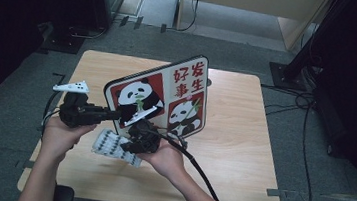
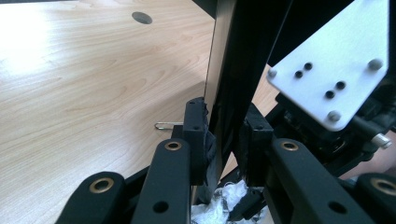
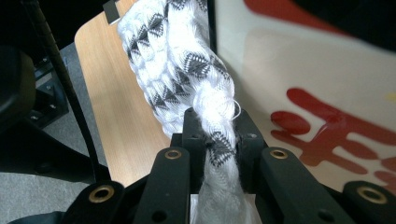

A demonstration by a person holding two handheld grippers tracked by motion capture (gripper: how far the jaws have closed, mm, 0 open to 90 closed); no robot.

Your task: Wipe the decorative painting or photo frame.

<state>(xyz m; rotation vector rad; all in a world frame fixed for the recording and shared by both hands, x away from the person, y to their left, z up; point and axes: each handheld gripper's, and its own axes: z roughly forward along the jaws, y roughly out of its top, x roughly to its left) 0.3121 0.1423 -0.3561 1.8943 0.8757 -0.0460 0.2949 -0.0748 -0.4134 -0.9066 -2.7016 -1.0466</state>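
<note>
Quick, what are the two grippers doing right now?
Left gripper: closed on the edge of the panda board.
Right gripper: closed on the white patterned cloth.

The high view is dim and soft, its left and right edges sinking into near-black while the pale desk [image 1: 233,136] catches the most light. In the left gripper view, glare washes out the desk's far-left corner, and the near jaws are blurred. The right gripper view shows a soft sheen on the glossy panda board [image 3: 303,84].
</note>
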